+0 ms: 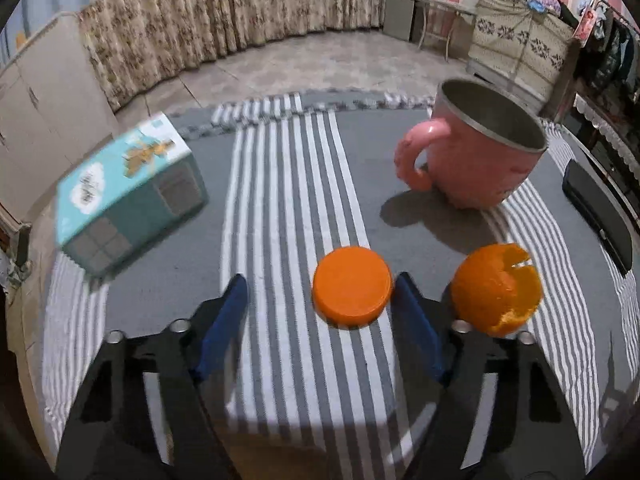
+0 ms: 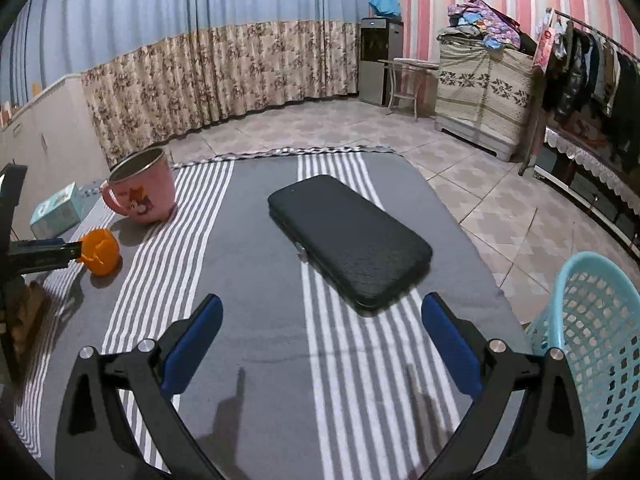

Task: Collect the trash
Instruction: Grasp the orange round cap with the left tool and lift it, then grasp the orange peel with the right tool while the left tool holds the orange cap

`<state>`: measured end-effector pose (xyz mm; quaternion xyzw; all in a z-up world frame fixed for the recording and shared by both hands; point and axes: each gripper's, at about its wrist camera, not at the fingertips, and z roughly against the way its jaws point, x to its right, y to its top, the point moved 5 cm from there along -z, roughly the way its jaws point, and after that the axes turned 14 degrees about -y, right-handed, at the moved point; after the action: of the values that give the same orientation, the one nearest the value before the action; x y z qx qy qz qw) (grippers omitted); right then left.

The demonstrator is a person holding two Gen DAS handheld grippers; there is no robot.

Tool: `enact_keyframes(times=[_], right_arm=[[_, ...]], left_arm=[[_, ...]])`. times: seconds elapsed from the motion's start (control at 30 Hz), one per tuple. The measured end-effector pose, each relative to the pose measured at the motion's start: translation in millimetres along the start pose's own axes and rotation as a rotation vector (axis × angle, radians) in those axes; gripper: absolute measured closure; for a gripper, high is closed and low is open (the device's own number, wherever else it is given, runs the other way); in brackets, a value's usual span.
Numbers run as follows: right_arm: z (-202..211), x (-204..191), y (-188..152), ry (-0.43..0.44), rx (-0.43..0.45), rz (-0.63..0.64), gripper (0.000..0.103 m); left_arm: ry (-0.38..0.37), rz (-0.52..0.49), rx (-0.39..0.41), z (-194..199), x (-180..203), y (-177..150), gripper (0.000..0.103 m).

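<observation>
An orange round lid (image 1: pixel 352 286) lies on the striped cloth just ahead of my open left gripper (image 1: pixel 320 296), close to its right finger (image 1: pixel 416 320). An orange peel (image 1: pixel 496 290) sits to the right of that finger; it also shows in the right wrist view (image 2: pixel 100 252). My right gripper (image 2: pixel 320 320) is open and empty over the cloth, with a black case (image 2: pixel 348 240) ahead of it. A light blue mesh basket (image 2: pixel 592 344) stands on the floor to the right of the table.
A pink mug (image 1: pixel 476 148) stands beyond the peel. A teal box (image 1: pixel 128 196) lies at the left. The black case (image 1: pixel 596 216) is at the far right. The grey-and-white striped cloth (image 2: pixel 256 320) covers the table. Tiled floor lies beyond.
</observation>
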<state>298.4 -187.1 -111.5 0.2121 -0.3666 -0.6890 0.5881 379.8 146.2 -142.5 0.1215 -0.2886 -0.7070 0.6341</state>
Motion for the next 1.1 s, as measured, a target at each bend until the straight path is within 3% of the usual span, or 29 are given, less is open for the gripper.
enact_keyframes(times=[0.1, 0.17, 0.37, 0.5, 0.63, 0.77, 1.0, 1.07, 1.1], right_arm=[[1, -6, 0, 0.002, -0.004, 0.010, 0.006], [3, -13, 3, 0.005, -0.007, 0.018, 0.006], [19, -56, 11, 0.047, 0.003, 0.063, 0.006], [28, -99, 10, 0.094, 0.010, 0.115, 0.006], [29, -150, 5, 0.158, -0.016, 0.150, 0.006], [16, -191, 4, 0.137, -0.054, 0.219, 0.006], [-7, -210, 9, 0.139, -0.123, 0.192, 0.006], [-11, -214, 11, 0.150, -0.138, 0.172, 0.012], [-14, -217, 10, 0.154, -0.149, 0.184, 0.024]], left_arm=[[-0.027, 0.000, 0.013, 0, 2, 2, 0.044], [-0.049, -0.002, 0.019, -1, 4, 5, 0.065], [-0.092, 0.020, 0.054, 17, -3, 4, 0.064], [-0.049, 0.012, 0.109, 48, -22, 0, 0.064], [0.055, -0.014, 0.160, 78, -55, -9, 0.064], [0.087, 0.029, 0.180, 94, -93, -19, 0.064], [0.128, 0.069, 0.222, 112, -134, -22, 0.064], [0.127, 0.070, 0.230, 113, -135, -21, 0.064], [0.125, 0.067, 0.233, 114, -134, -21, 0.064]])
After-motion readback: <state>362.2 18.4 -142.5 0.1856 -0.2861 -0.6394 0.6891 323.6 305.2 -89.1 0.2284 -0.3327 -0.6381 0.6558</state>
